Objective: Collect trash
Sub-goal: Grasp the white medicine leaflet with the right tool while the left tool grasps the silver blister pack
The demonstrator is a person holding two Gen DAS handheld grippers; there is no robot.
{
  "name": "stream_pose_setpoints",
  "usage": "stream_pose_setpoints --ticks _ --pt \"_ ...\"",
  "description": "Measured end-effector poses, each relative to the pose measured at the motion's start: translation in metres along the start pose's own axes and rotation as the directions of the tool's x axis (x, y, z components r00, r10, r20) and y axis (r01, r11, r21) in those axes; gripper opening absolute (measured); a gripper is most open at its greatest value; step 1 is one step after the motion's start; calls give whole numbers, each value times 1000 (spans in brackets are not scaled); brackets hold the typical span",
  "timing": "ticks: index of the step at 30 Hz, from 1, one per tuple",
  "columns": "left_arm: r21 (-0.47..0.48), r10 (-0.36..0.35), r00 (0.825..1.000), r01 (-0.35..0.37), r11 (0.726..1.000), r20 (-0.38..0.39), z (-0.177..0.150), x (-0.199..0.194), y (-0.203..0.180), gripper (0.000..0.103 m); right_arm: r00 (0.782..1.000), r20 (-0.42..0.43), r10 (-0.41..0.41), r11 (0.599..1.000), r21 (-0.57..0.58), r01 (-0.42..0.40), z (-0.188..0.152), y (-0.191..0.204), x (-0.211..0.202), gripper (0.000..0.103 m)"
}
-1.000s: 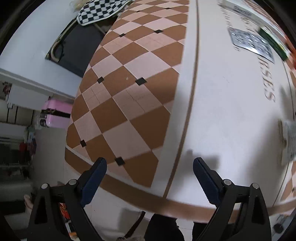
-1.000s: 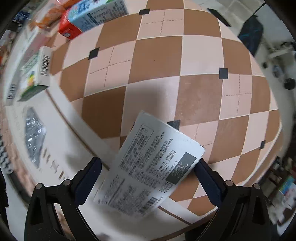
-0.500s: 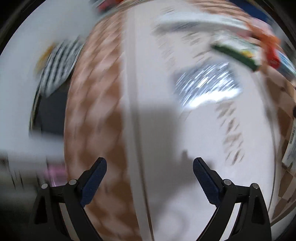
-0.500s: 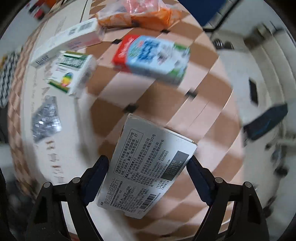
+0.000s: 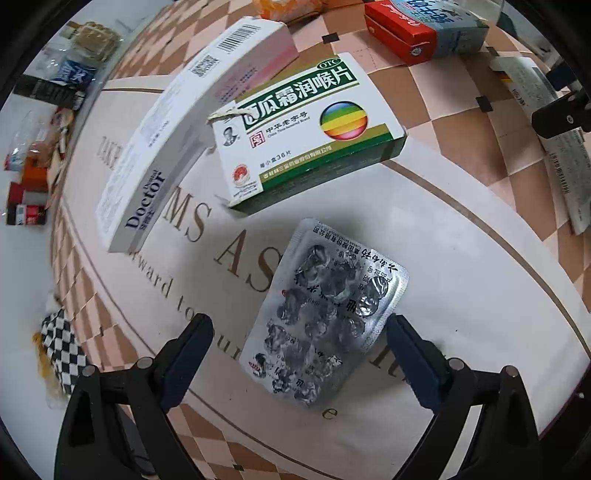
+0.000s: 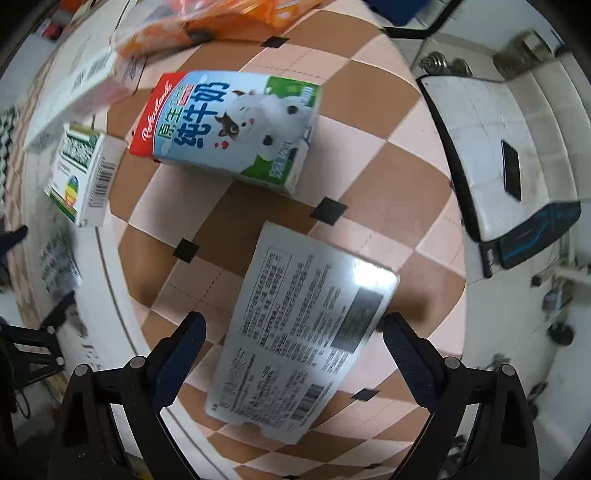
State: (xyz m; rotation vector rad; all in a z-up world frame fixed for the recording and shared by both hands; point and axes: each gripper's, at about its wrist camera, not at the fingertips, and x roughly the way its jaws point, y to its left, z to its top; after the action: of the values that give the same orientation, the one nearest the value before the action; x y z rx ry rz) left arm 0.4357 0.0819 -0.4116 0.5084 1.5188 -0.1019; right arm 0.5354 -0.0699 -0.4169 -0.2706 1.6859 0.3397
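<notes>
Nearest the left gripper [image 5: 297,343], whose blue-padded fingers [image 5: 194,341] stand wide apart, a crumpled silver blister pack [image 5: 325,317] lies flat on the white lettered band of the checkered tablecloth [image 5: 461,280], between the fingers but untouched; farther off sit a green-and-white lozenge box [image 5: 303,125] and, to its left, a long white Doctor box [image 5: 170,140]. The right gripper [image 6: 291,354] likewise has its fingers spread, with a flat white printed box [image 6: 306,339] lying between them on the brown-and-pink checks. Beyond it a milk carton [image 6: 229,125] lies on its side, and farthest back is an orange packet [image 6: 207,18].
</notes>
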Motion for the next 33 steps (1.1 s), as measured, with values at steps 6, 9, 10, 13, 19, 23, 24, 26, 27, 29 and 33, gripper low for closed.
stream_pose_setpoints --ticks 6,9,10,13,19,23,24,26,27,29,33 --pt "-31 -139 990 139 990 16 -9 -4 6 57 999 16 40 989 141 -42 -17 -20 9 98" --pt "-86 -138 990 140 986 29 -17 -4 13 52 999 33 31 985 166 -36 -21 -24 14 97" --pt "-120 -134 991 136 983 31 -20 -4 12 51 999 50 18 987 157 -25 -19 -24 14 96" --pt "-215 -148 988 154 965 39 -29 -8 11 49 997 74 -28 993 119 19 -29 -7 7 86" --pt "-420 -208 978 201 885 30 -51 -17 -8 46 998 61 6 999 -54 -3 -44 21 4 78" --pt "-671 -339 939 292 682 64 -81 -21 -19 45 999 42 -12 984 -175 19 -67 36 5 78" --pt "-729 -368 926 308 611 82 -91 -22 -24 45 999 38 -16 981 -190 23 -71 37 5 78" --pt "-772 -384 917 324 547 113 -100 -24 -33 45 999 27 -29 977 -211 35 -78 39 8 78" --pt "-778 -357 927 309 548 117 -103 -28 -41 45 999 13 -33 977 -209 34 -81 39 12 78" --pt "-752 -318 942 283 596 102 -103 -33 -51 48 999 7 -37 978 -204 38 -81 40 14 79" --pt "-563 -248 969 216 797 20 -79 -42 -81 55 999 0 -41 977 -209 40 -86 47 13 79"
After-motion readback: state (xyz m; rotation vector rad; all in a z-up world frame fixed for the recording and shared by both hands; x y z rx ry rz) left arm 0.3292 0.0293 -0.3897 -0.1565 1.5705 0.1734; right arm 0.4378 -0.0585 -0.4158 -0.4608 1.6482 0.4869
